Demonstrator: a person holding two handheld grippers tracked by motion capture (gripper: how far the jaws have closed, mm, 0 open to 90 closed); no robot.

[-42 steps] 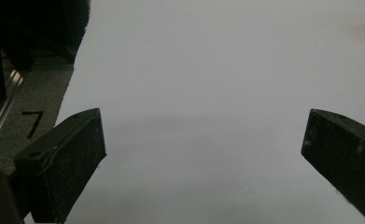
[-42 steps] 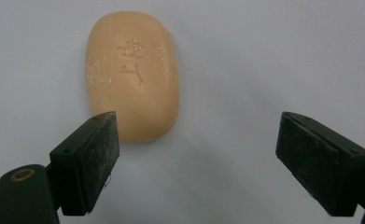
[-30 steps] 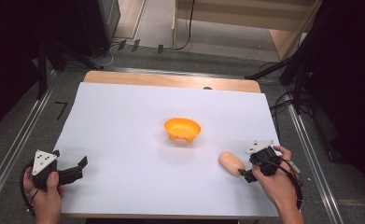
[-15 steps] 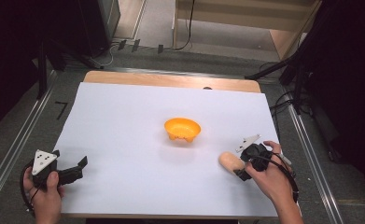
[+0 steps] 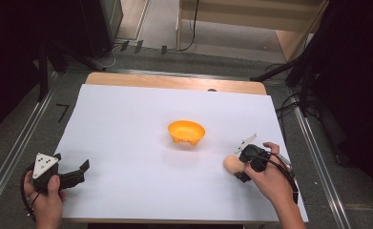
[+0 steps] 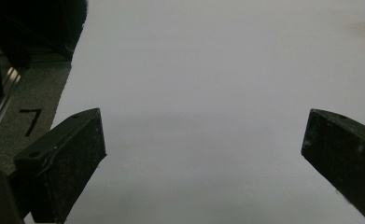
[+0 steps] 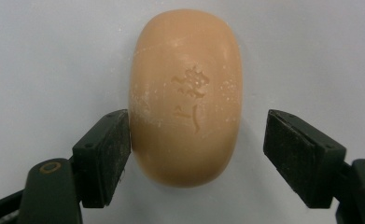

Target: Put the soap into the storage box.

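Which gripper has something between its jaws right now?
The right gripper: the tan soap bar sits between its open jaws. The left gripper brackets bare white table.

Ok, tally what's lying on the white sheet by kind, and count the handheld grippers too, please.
Orange bowl: 1
Tan oval soap bar: 1
Handheld grippers: 2, the left gripper open over bare sheet, the right gripper open around the soap bar, one jaw touching it and the other apart
Total: 4
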